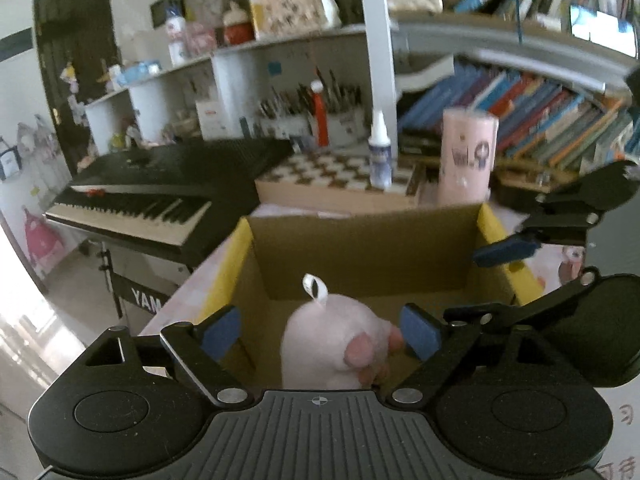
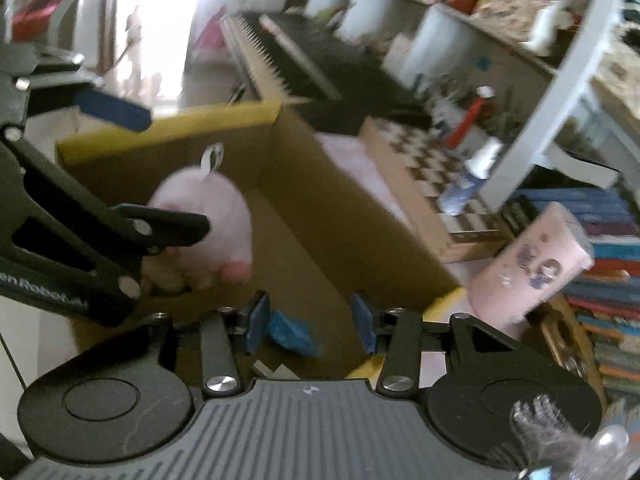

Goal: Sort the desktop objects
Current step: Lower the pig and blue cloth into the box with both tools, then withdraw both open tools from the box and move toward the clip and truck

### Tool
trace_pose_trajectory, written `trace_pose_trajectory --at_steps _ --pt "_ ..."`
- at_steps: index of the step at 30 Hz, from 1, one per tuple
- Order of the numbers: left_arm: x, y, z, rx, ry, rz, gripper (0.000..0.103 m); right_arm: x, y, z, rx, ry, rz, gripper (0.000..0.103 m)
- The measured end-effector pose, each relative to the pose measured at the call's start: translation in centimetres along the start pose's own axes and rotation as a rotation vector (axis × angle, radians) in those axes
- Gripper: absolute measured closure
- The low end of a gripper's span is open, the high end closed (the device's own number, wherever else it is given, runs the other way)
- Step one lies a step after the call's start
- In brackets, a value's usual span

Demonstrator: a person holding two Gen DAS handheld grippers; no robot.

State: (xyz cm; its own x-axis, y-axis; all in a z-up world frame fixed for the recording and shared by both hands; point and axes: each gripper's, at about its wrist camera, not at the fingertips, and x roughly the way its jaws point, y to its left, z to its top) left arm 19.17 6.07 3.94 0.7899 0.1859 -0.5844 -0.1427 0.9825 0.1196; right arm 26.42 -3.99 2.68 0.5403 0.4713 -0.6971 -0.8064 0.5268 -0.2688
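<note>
Left gripper [image 1: 320,332] over the box [image 1: 368,240], jaws wide apart, plush [image 1: 336,344] between the pads but touching neither on the left side — on the right, a pink foot just beside or brushing the pad (hard to tell). Plush upright inside the box, white loop on top, resting low against the near wall as judged from the right wrist view. Looks like a release, drop done or nearly so.

Right gripper [image 2: 308,320] also parted, holding nothing; between and beyond its pads a blue scrap [image 2: 292,334] on the box floor. Pink tube [image 2: 528,276] off to the right of those jaws, outside the box, tilted in that view.

Risks from here: lifting the left gripper straight back could snag the foot or loop on a pad and drag the plush out again. Both grippers crowded over one box — a careless swing could knock them together, or clip the yellow-edged rim and shove the box toward the tube.
</note>
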Motion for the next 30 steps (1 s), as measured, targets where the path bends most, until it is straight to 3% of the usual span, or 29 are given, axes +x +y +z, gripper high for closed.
trace_pose_trajectory --at_steps 15,21,30 --pt "-6.7 3.7 -2.7 -0.135 -0.111 0.011 0.013 -9.4 0.7 -3.6 0.419 -0.170 -0.233 0.061" --pt "-8.6 4.4 -4.8 -0.138 -0.113 0.003 0.013 -11.7 2.7 -6.3 0.543 -0.152 -0.318 0.060" --pt "-11.4 4.7 -8.4 -0.124 -0.076 -0.027 0.013 -13.8 8.6 -9.5 0.594 -0.104 -0.342 0.059"
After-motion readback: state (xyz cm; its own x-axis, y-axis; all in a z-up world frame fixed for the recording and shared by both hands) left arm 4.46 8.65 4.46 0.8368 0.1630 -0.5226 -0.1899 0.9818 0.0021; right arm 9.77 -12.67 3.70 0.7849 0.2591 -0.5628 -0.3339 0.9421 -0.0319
